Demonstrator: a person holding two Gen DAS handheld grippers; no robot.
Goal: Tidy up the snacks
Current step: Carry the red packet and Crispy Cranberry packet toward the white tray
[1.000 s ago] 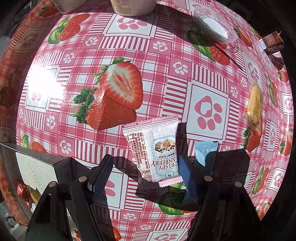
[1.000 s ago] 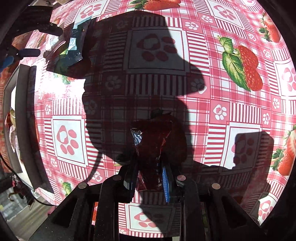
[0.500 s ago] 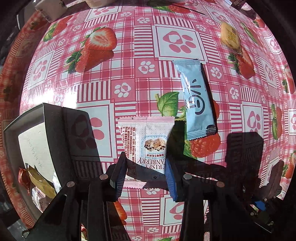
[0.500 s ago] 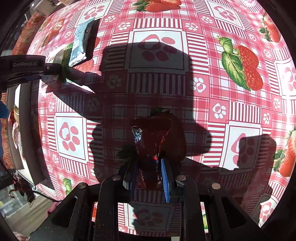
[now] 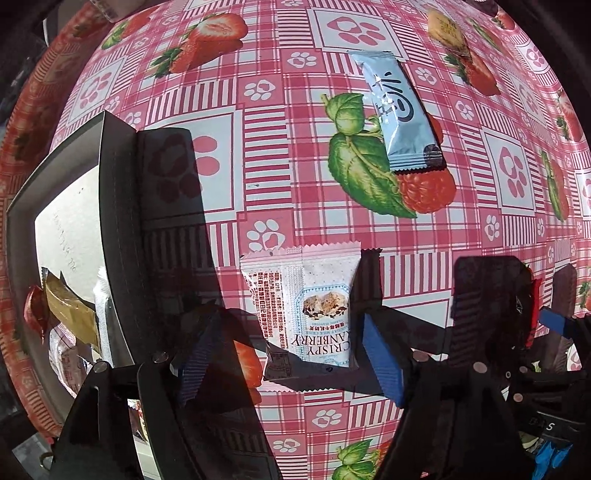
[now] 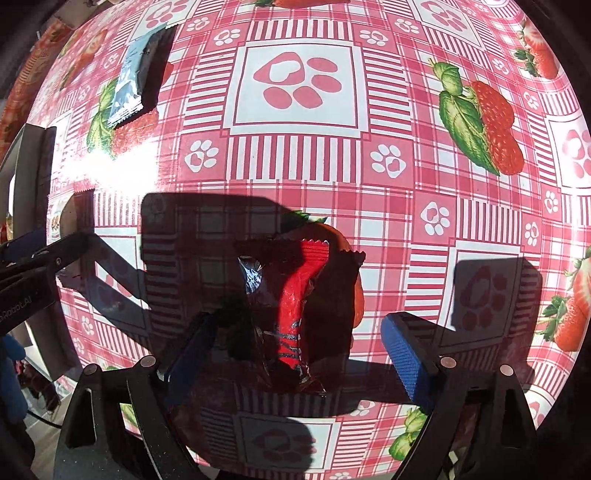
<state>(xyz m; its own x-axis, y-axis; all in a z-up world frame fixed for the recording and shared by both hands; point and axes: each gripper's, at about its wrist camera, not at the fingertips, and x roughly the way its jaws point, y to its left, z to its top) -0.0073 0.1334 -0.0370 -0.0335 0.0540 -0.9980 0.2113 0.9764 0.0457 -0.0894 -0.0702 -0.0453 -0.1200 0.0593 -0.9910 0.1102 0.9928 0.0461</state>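
A white cranberry-crisp packet (image 5: 306,314) lies flat on the strawberry tablecloth, just right of the black box (image 5: 114,221). My left gripper (image 5: 288,321) points down over it with its jaws opening. The packet lies between the blue pads (image 5: 380,358), and neither pad presses on it. A red foil packet (image 6: 295,314) lies on the cloth, partly in shadow, under my right gripper (image 6: 295,343). Its jaws are opening wide, and both pads (image 6: 402,354) stand clear of the wrapper.
The black box holds several wrapped snacks (image 5: 66,306) at its near end. A light-blue bar packet (image 5: 399,110) lies farther out, and a yellow snack (image 5: 445,33) beyond it. The left gripper's arm (image 6: 44,258) shows at the left edge of the right wrist view.
My left gripper shut on the cranberry packet, brought it beside the box, then let it go. My right gripper, shut on the red packet before, has opened and released it.
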